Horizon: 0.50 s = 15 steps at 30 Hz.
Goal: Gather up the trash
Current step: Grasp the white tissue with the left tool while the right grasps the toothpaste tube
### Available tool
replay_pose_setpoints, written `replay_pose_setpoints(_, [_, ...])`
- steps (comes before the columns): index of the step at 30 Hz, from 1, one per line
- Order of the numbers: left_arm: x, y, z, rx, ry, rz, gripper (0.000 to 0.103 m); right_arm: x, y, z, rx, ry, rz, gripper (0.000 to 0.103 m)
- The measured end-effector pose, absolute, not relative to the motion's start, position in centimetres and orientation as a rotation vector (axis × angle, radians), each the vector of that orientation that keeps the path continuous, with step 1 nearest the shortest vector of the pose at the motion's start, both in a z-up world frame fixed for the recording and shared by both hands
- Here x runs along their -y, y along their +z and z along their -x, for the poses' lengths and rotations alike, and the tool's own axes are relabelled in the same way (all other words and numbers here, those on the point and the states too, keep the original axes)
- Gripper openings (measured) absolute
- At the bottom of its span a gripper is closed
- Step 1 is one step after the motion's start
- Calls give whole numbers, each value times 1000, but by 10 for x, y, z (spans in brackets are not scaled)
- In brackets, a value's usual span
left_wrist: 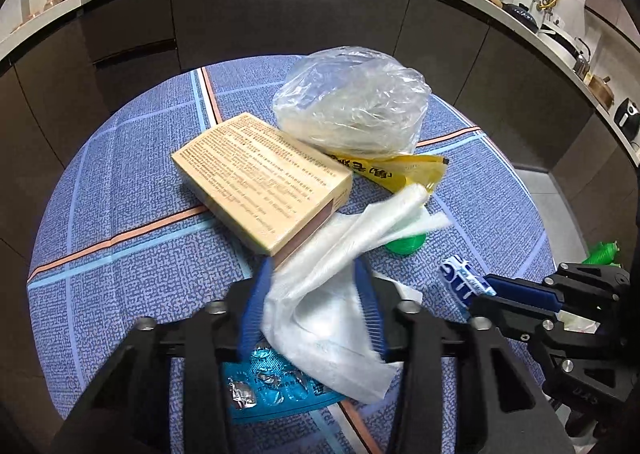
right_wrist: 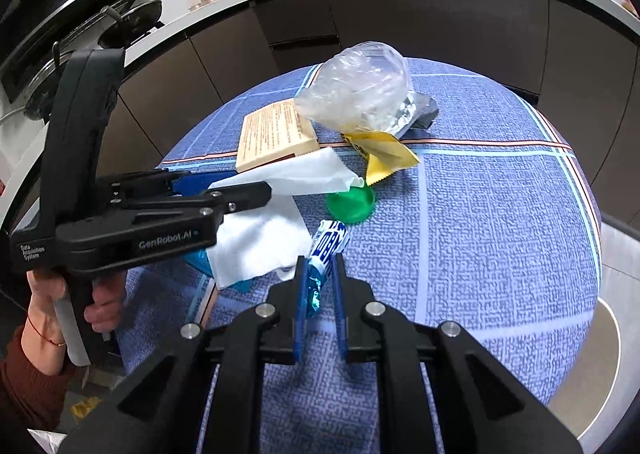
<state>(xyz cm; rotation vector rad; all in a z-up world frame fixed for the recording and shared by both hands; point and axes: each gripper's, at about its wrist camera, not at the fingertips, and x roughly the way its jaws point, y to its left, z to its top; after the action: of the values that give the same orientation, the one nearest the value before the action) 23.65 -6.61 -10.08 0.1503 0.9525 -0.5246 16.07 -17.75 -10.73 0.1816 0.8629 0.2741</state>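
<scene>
Blue pads of the left tool (left_wrist: 316, 310) sit on either side of the tissue (left_wrist: 328, 318), jaws apart, the crumpled white sheet filling the gap but not visibly pinched. Under that tool a teal blister pack (left_wrist: 276, 390) lies flat on the desk (left_wrist: 120, 213), half covered by the tissue. From the pads the tissue runs up and to the right, its twisted end lying over the green cap (left_wrist: 404, 244). Just ahead of the left tool the tan box (left_wrist: 260, 177) lies flat, its long side running diagonally from far left to near right, one corner touching the tissue. Behind the box sits the clear bag (left_wrist: 352, 105), puffed up, resting on the yellow sachet (left_wrist: 404, 171).

Over to the right tool (right_wrist: 320, 290): its jaws are closed down on the blue-and-white wrapper (right_wrist: 326, 254), gripping its near end. The wrapper's long axis points straight ahead along the fingers, its far end reaching toward the cap (right_wrist: 352, 203) and stopping just short. The left tool (right_wrist: 240, 189) crosses in from the left above the tissue (right_wrist: 264, 230), a hand (right_wrist: 60, 294) on its grip. Farther off, the box (right_wrist: 272, 133), sachet (right_wrist: 384, 153) and bag (right_wrist: 360, 89) cluster near the desk's (right_wrist: 500, 234) far edge.
</scene>
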Motion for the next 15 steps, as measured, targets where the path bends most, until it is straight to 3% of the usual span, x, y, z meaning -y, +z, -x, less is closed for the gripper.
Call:
replay_pose_setpoints(3, [66, -100, -237, -979, -513, -133, 3, 180, -102, -155, -848, 270, -192, 14])
replay_pose_setpoints(15, [55, -32, -195, -865, -569, -22, 3, 208, -63, -111, -730, 239, -226, 13])
